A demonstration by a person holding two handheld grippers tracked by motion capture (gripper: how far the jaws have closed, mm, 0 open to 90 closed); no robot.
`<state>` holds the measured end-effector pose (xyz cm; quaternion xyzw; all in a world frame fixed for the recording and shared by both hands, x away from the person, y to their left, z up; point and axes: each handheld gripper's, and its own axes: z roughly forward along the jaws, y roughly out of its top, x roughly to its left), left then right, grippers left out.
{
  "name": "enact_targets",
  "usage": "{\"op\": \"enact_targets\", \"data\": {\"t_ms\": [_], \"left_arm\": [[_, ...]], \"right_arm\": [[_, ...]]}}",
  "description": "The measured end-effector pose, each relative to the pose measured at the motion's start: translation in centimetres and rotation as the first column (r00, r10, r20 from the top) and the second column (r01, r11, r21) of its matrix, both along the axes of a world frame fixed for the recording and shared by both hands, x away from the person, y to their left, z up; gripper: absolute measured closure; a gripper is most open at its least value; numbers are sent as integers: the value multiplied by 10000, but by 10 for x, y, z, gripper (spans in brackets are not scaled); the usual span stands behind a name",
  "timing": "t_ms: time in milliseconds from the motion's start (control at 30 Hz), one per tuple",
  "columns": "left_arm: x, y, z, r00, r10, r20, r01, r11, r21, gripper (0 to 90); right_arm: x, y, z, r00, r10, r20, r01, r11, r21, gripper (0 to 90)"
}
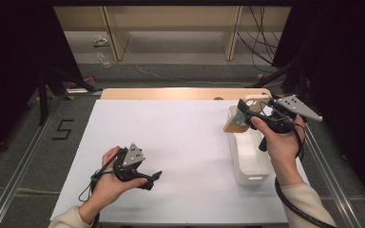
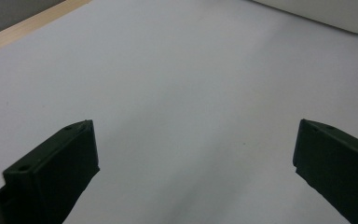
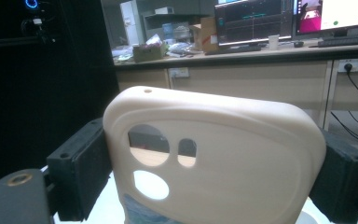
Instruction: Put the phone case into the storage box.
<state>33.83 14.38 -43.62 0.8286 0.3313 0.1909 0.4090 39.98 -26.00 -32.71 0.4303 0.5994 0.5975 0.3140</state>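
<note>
White sheeting covered the table (image 1: 190, 142) before you, with a bare wooden strip along its far edge. Nearest you, your left gripper (image 1: 154, 176) rested low over the white surface at the left, its jaws spread wide with nothing between them. At the right stood a white rectangular bin (image 1: 252, 161), its long side running away from you. Above the far end of that bin, your right gripper (image 1: 247, 111) was raised, its two black pads pressed against the side edges of a cream phone case (image 3: 214, 163), holding it upright; the case showed rounded corners and three camera cut-outs. Beyond the table lay grey floor, a taped numeral 5 (image 1: 62, 129), loose cables (image 1: 259, 42), and pale wooden cabinets (image 1: 171, 23) at the back.
</note>
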Motion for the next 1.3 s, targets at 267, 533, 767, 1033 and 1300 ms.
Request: {"op": "enact_targets", "data": {"t_ms": [267, 533, 767, 1033, 1300], "left_arm": [[0, 0, 0, 10000, 2, -3, -2, 10000, -12, 0], [0, 0, 0, 10000, 4, -8, -4, 10000, 7, 0], [0, 0, 0, 10000, -6, -14, 6, 10000, 4, 0], [0, 0, 0, 10000, -5, -17, 5, 10000, 5, 0], [0, 0, 0, 10000, -3, -15, 3, 10000, -10, 0]], "right_arm": [[1, -4, 0, 9999, -132, 20, 132, 9999, 31, 133], [2, -8, 0, 9997, -261, 3, 261, 9997, -11, 133], [3, -8, -1, 9995, -305, -33, 305, 9995, -63, 133], [4, -10, -2, 9994, -359, -29, 359, 9993, -119, 133], [5, -12, -2, 9990, -450, 10, 450, 9988, -176, 133]]}}
